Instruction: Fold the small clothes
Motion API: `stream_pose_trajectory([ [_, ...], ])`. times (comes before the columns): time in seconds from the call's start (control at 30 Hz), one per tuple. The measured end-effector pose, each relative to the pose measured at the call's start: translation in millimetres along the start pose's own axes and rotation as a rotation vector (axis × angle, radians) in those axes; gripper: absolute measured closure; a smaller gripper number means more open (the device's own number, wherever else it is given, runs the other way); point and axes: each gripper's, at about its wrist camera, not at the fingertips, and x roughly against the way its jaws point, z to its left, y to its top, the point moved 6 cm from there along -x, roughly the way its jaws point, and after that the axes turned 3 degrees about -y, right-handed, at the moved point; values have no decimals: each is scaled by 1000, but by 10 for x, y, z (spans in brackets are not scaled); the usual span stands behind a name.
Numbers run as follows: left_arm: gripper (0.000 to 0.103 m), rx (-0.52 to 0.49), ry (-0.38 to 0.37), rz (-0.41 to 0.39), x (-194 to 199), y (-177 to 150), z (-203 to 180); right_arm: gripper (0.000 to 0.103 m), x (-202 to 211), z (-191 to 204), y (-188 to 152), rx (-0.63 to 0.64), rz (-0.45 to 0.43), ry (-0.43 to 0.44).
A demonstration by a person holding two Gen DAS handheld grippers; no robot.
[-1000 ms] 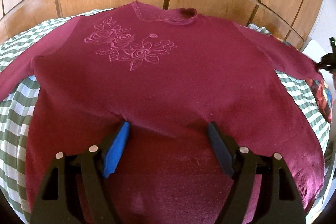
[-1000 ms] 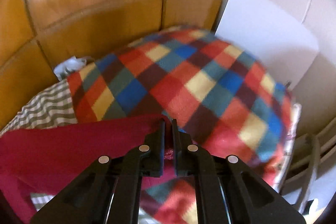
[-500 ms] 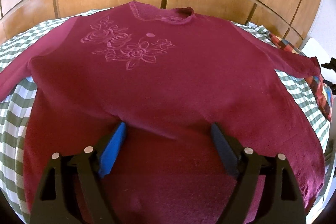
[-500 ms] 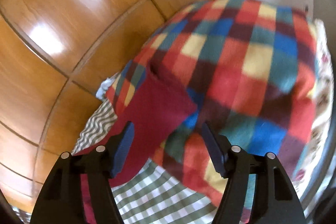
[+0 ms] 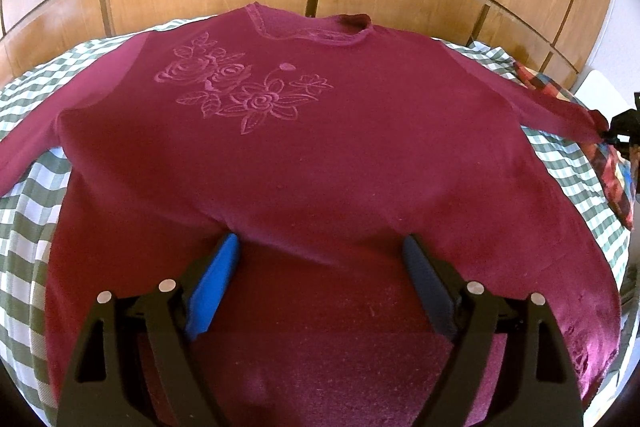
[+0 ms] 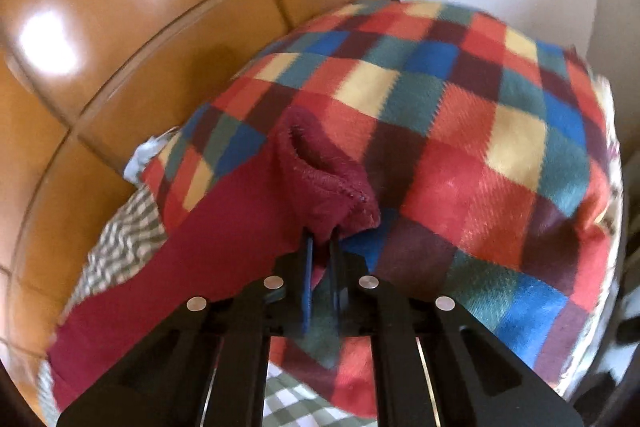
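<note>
On the plaid pillow [image 6: 460, 131], right gripper [image 6: 322, 239] pinches sweater's cuff [image 6: 320, 163].

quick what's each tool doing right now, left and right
Left tool: open, over the maroon sweater, holding nothing.
Right tool: closed on the sweater's sleeve cuff.

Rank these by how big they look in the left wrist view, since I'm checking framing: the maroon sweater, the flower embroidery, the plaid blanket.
1. maroon sweater, fills most of the frame.
2. flower embroidery, a patch on its chest.
3. plaid blanket, only a sliver at the right edge, mostly cut off.
</note>
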Motion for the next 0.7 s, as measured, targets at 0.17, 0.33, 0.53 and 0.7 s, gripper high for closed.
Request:
stream_pose_trajectory([
  [0.17, 17, 2, -17, 4, 7, 13, 12, 97, 411, 418, 84, 67, -73, 126],
  [0.33, 13, -12, -16, 24, 40, 27, -4, 97, 727, 1302, 1, 163, -84, 281],
  [0.53, 4, 38, -41, 0, 247, 39, 36, 97, 962, 2670, -578, 353, -34, 458],
  [0.7, 3, 93, -38, -22, 386, 90, 250, 97, 1105, 3770, -1518, 535, 78, 612],
])
